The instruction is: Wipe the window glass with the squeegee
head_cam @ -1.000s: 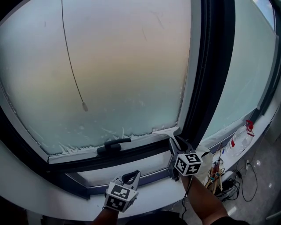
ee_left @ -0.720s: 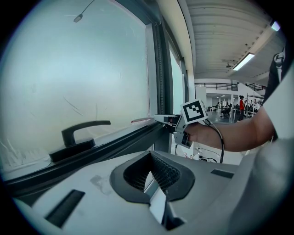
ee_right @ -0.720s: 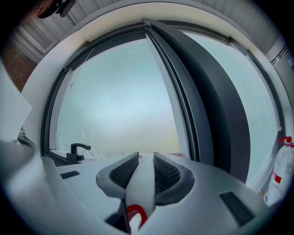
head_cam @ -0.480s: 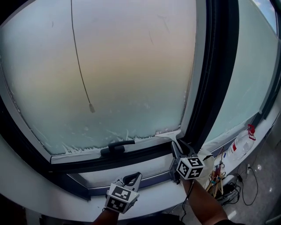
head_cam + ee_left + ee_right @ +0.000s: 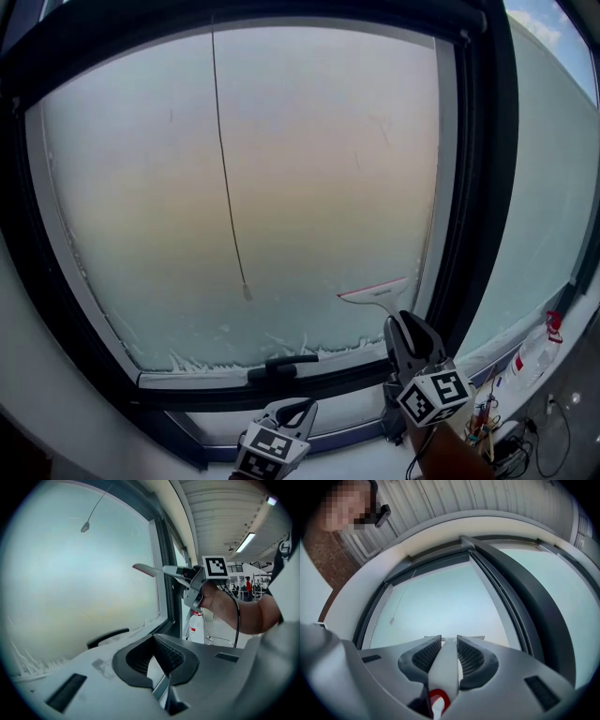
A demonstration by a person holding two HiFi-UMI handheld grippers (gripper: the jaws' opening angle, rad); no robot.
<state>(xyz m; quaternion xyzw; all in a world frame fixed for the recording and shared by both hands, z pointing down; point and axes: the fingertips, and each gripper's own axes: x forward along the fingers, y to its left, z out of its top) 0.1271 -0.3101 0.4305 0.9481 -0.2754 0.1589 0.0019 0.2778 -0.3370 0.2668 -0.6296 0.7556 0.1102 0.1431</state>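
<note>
**While squeegee [image 5: 375,292] sits low and right on window glass [image 5: 281,187]**

Whether its blade touches the pane cannot be made out. Its handle is clamped between the fingers of the right gripper [image 5: 405,324]. The left gripper [image 5: 292,409], cut off at the frame's lower edge, has its fingers closed on nothing.

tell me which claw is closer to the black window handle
Left. The left claw sits just below the window handle, shut and empty. The right claw is off to the handle's right, gripping the squeegee.
</note>
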